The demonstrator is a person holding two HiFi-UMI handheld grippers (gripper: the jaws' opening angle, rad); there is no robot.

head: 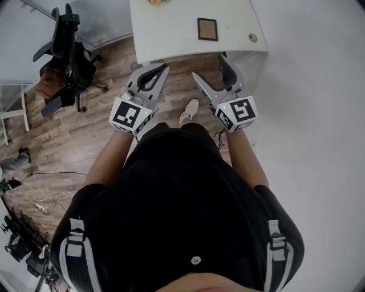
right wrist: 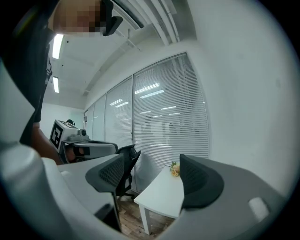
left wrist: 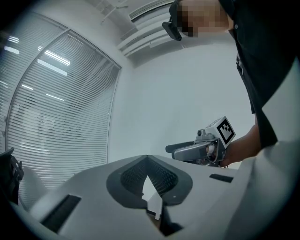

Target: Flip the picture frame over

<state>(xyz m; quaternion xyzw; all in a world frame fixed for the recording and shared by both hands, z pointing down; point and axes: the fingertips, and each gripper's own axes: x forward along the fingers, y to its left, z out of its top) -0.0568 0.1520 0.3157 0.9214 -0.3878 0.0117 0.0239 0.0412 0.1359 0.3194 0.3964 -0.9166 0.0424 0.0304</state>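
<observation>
A small brown picture frame (head: 207, 29) lies flat on the white table (head: 171, 34) ahead of me. Both grippers hang in the air short of the table's near edge, well apart from the frame. My left gripper (head: 163, 69) is shut, its pads meeting at the tip with nothing between them (left wrist: 148, 158). My right gripper (head: 210, 69) is open and empty, its two dark pads spread wide (right wrist: 152, 161). The frame is out of sight in both gripper views; the right gripper view shows only the table's end (right wrist: 161, 194).
Yellow flowers (head: 155, 2) sit at the table's far edge, also visible in the right gripper view (right wrist: 175, 171). A small round object (head: 252, 38) lies near the table's right corner. A black office chair (head: 65, 51) stands left on the wood floor. A white wall runs along the right.
</observation>
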